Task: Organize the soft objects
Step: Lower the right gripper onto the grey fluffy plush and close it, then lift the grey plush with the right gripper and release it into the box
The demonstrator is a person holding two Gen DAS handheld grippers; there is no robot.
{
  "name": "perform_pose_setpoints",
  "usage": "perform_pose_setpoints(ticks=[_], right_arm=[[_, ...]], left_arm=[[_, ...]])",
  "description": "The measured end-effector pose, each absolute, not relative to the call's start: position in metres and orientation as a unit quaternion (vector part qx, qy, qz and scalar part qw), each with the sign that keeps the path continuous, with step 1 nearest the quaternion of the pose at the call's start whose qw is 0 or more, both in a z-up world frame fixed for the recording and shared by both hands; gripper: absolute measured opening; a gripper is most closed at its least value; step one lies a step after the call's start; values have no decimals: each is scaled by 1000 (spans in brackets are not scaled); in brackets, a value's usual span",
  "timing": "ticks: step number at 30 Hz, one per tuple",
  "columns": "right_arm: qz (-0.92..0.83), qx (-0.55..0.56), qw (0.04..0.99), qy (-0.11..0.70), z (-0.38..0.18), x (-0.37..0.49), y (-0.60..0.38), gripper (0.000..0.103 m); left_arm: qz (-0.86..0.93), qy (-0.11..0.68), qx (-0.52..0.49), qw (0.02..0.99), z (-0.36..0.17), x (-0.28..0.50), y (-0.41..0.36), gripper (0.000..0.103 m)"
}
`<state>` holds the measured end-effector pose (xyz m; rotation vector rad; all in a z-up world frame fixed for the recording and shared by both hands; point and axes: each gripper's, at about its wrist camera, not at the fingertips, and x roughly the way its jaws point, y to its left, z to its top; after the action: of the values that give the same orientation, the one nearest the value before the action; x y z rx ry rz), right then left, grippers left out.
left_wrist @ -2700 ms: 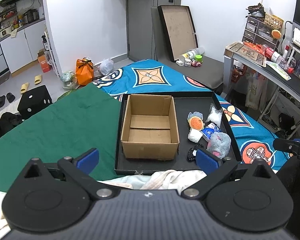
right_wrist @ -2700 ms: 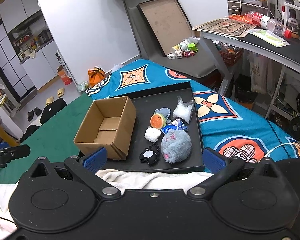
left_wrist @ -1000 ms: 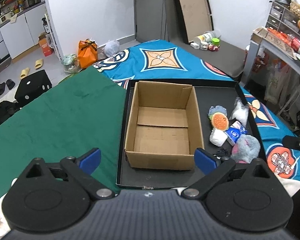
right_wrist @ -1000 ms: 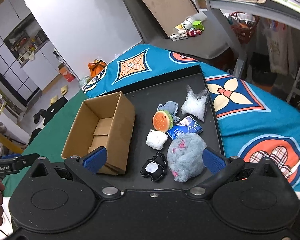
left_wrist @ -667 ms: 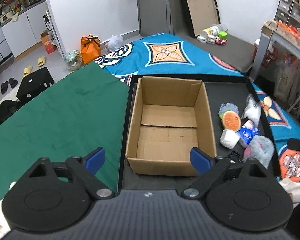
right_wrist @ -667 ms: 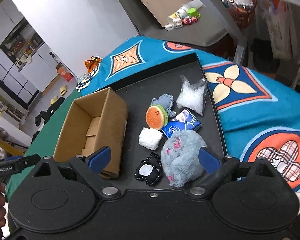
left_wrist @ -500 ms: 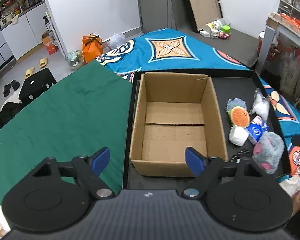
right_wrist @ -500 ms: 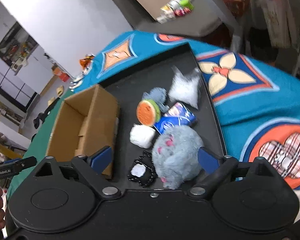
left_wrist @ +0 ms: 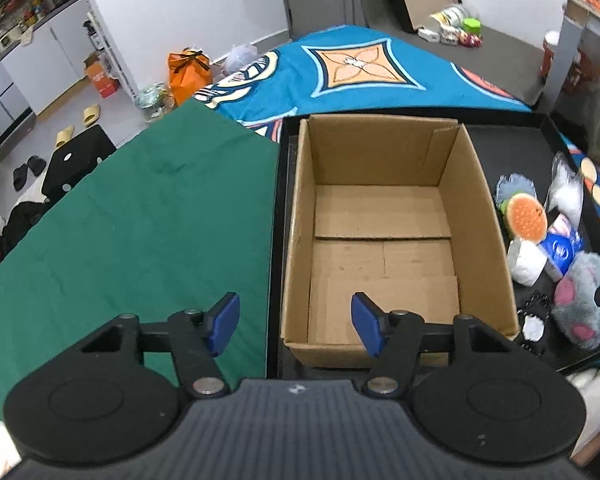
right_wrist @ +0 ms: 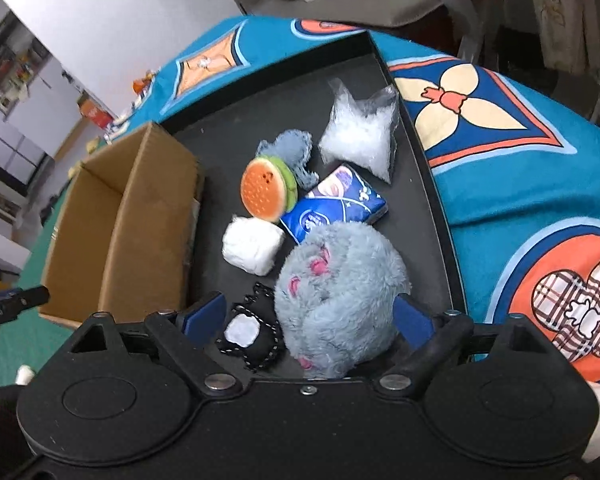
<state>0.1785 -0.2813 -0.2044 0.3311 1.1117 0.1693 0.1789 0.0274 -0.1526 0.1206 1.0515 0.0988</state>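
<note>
An empty open cardboard box [left_wrist: 384,240] [right_wrist: 120,224] stands in a black tray [left_wrist: 512,148] [right_wrist: 260,92]. Right of it lie a grey fluffy plush [right_wrist: 336,292] [left_wrist: 580,300], a small black pouch [right_wrist: 248,332], a white soft roll [right_wrist: 252,250], an orange burger-like plush [right_wrist: 266,188], a blue tissue pack [right_wrist: 336,204] and a clear bag of white stuffing [right_wrist: 360,132]. My left gripper [left_wrist: 294,322] is open, straddling the box's near left corner. My right gripper [right_wrist: 308,314] is open with the grey plush and the pouch between its fingers.
The tray rests on a blue patterned cloth [right_wrist: 520,152] next to a green cloth [left_wrist: 140,232]. A black dice-like stool [left_wrist: 76,164], an orange bag [left_wrist: 190,70] and slippers lie on the floor at the left.
Both grippers have moved forward and down. The left one has narrowed and come over the box's near corner. The right one has closed in around the grey plush.
</note>
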Motion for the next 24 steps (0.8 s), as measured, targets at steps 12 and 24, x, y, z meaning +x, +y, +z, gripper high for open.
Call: perform_pose_setpoints(ticks=[12,24], right_arm=[[60,76,839,535,-218,183,-260,87],[50,59,853,516,-210,174,-258,57]], left_arm=[[31,512,88,854,-180,185,25,37],[17,505,96,858,-172,175,22,7]])
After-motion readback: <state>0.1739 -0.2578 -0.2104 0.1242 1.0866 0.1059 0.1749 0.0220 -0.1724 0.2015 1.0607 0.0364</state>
